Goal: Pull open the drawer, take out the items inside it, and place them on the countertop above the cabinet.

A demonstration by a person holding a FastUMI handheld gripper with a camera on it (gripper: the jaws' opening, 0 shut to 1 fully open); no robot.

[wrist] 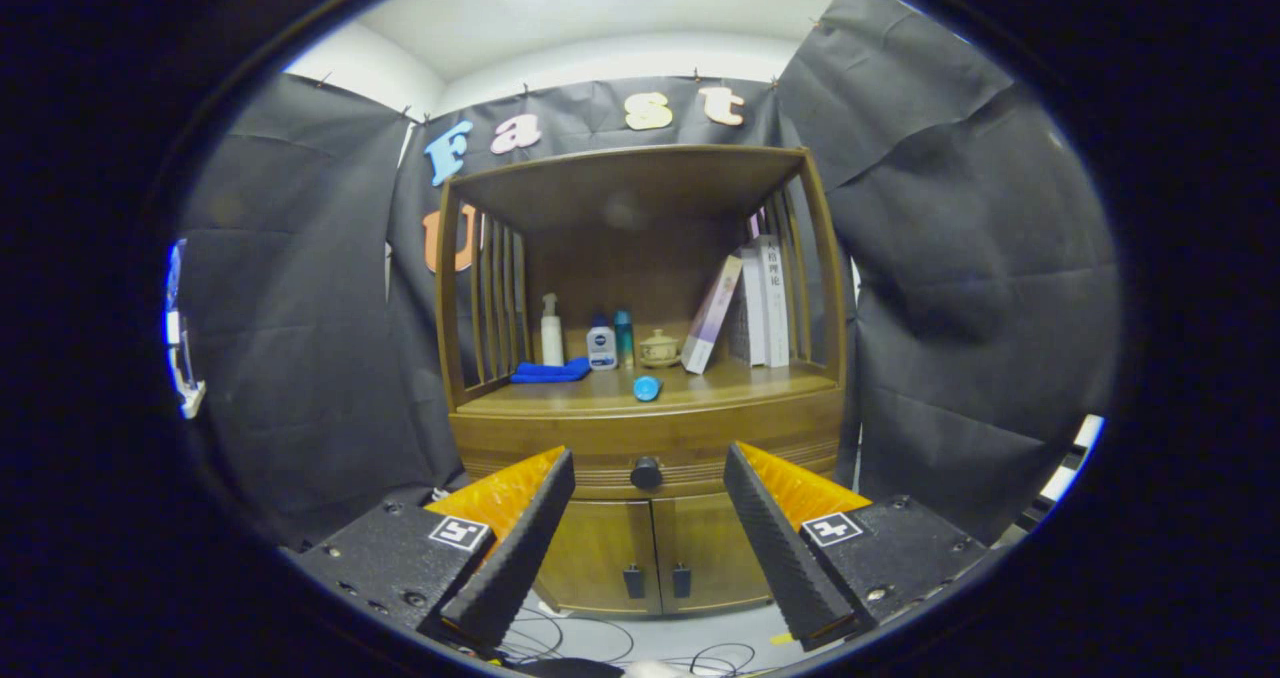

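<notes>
Ahead, on the countertop of the wooden cabinet, from left to right, sit a folded blue cloth, a white pump bottle, two smaller bottles, a small lidded pot and leaning books, with a blue cap-like item lying nearer the front edge. Below, the drawer is closed, its dark knob centred between the fingers and beyond them. The gripper is spread wide, holding nothing.
</notes>
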